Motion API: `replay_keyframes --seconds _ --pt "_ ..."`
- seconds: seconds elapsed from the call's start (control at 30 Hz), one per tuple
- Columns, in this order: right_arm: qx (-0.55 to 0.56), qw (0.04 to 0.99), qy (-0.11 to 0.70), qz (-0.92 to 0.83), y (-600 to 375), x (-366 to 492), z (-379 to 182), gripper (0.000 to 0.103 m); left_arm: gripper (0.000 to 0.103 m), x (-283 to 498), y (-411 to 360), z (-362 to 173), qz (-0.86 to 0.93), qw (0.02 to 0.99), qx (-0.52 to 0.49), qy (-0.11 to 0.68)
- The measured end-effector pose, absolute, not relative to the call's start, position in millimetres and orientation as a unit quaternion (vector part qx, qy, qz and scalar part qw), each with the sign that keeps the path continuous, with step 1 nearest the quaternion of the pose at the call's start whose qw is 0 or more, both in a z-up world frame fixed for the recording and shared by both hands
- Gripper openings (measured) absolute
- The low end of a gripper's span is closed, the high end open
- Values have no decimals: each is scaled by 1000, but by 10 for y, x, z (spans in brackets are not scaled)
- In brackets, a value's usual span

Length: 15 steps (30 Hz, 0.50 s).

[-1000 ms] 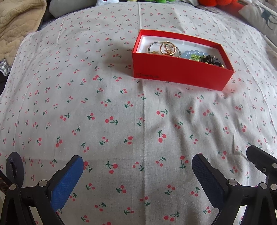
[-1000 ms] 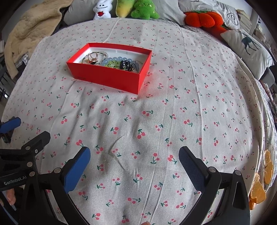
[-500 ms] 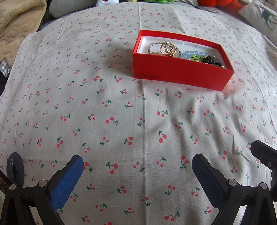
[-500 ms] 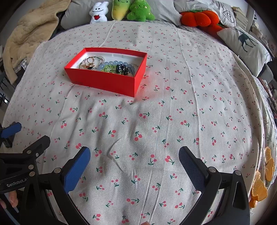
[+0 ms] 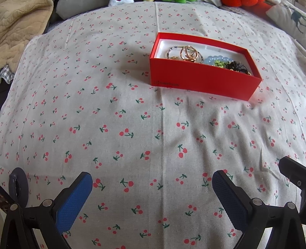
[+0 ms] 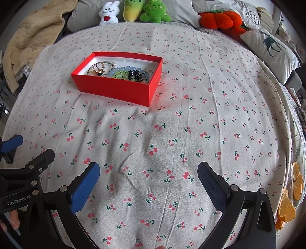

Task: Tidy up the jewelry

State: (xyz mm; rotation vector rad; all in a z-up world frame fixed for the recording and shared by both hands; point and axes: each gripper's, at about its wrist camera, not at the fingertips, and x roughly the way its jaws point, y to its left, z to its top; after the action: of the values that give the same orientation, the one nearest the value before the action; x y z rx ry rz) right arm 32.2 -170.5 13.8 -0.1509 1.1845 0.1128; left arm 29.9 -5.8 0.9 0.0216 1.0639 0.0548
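A red box (image 5: 200, 80) with a white inside stands on the cherry-print bedspread (image 5: 133, 124); it also shows in the right wrist view (image 6: 114, 90). Inside lie gold rings (image 5: 188, 53), a pale blue bead bracelet (image 5: 216, 59), a green bracelet (image 6: 121, 73) and a black piece (image 5: 236, 67). My left gripper (image 5: 152, 193) is open and empty, well short of the box. My right gripper (image 6: 149, 178) is open and empty, near the bed's front. The left gripper's body (image 6: 21, 182) shows at the left of the right wrist view.
Plush toys (image 6: 133, 11) and an orange plush (image 6: 220, 19) sit at the bed's far end. A beige blanket (image 6: 28, 38) lies at the far left, a deer-print pillow (image 6: 271, 47) at the far right. Orange peel pieces (image 6: 288, 201) lie past the right edge.
The right gripper has pulled back and tilted up, so the box looks farther and the plush toys show fully. The left view has barely moved. Both grippers stay open.
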Motion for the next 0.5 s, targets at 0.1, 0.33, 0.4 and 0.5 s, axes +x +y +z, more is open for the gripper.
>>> replay_keyframes --seconds 0.1,0.33,0.4,0.5 --pt "-72 826 557 53 -1704 323 137 103 103 297 -66 8 26 861 11 508" --pt "-71 826 557 53 -1701 323 138 103 103 291 -77 7 24 859 8 511" --pt "-71 826 556 52 -1700 323 137 103 103 290 -87 6 22 859 8 512" --pt "-72 826 557 51 -1698 330 131 103 103 295 -90 -2 22 857 7 514"
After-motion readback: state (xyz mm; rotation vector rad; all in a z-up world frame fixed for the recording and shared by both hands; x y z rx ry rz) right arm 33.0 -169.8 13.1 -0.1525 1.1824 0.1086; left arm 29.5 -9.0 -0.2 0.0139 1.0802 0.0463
